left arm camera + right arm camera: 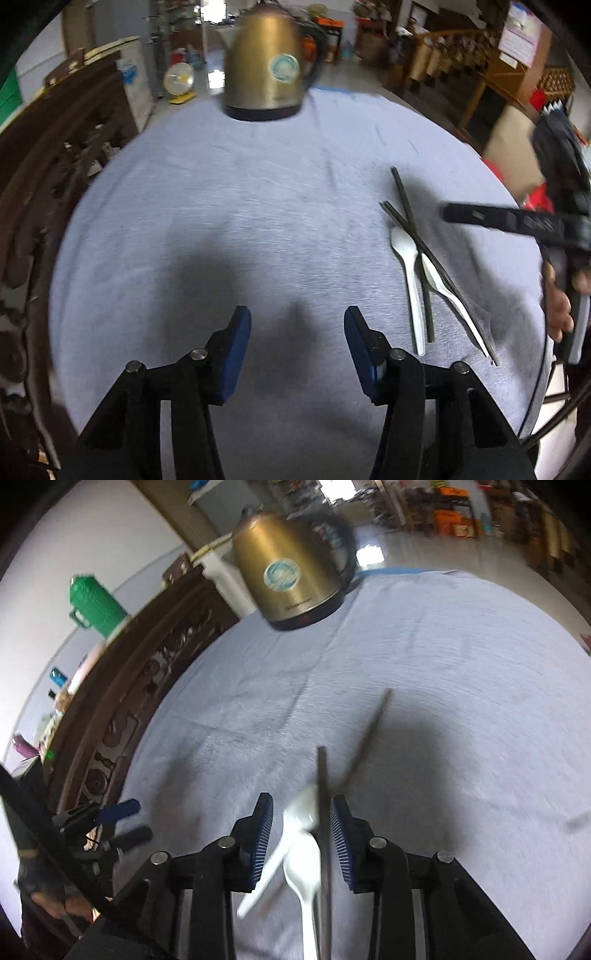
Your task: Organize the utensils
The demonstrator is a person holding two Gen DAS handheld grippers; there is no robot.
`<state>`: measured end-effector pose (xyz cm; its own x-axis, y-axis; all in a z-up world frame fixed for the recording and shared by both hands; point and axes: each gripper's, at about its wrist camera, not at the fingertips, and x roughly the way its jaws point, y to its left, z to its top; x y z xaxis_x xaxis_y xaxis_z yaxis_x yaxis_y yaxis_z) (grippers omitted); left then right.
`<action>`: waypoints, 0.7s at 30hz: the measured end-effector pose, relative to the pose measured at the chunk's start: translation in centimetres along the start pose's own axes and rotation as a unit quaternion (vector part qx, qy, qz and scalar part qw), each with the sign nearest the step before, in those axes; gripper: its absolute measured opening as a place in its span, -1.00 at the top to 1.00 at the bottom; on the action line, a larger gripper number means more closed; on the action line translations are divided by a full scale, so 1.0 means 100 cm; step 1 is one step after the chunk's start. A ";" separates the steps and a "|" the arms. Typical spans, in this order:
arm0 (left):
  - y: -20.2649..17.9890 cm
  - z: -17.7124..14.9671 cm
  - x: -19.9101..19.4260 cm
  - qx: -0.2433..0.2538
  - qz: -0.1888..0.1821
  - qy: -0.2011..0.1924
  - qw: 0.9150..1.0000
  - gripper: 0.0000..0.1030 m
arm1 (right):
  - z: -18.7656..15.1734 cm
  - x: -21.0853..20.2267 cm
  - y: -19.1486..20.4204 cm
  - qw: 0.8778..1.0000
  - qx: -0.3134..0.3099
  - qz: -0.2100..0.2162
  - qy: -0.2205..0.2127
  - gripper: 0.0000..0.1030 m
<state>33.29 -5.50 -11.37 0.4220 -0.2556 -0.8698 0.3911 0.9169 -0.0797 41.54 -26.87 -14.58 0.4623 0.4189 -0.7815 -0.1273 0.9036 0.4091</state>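
Right gripper (302, 843): jaws partly apart, hanging above the utensil pile, pads not pressing on anything that can be made out. In its own view a dark chopstick (322, 830) and the two white spoons (301, 864) show in the gap between the blue pads. Whether they are touched is not clear through the blur. Probably lined up this way so one closing stroke can take a single piece from the heap.

Left gripper (297, 350): jaws wide apart, nothing between them, over bare grey tablecloth (229, 206). It sits well to the left of the pile, likely waiting its turn or marking the spot where sorted pieces go.

Utensils: from the left view, the chopsticks (408, 218) and spoons (410, 273) lie tangled at the right side of the round table. The chopsticks cross one another and run over the spoon handles. The crossing is the snag: lifting one stick may drag a spoon.

Brass-coloured kettle (264, 62) stands at the far edge, well apart from the pile.

A hand (561, 306) at the right rim holds the right tool's handle.

Sorting not yet begun, judging by the heap.
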 end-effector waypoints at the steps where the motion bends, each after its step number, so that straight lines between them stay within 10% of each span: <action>1: -0.001 0.000 0.004 0.002 -0.003 0.003 1.000 0.01 | 0.005 0.009 0.004 1.000 -0.005 0.000 0.008 0.34; 12: 0.005 0.009 0.012 -0.001 -0.022 0.010 1.000 0.26 | 0.021 0.077 0.020 0.993 -0.050 -0.089 0.060 0.94; 21: -0.022 0.017 0.020 0.017 -0.051 0.016 0.998 0.36 | 0.017 0.030 -0.012 0.999 0.001 -0.052 -0.004 0.96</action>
<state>34.64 -8.58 -12.12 0.3529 -0.3360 -0.8732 0.4581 0.8758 -0.1519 44.53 -26.83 -16.57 0.4805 0.3229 -0.8154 -0.0763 0.9416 0.3279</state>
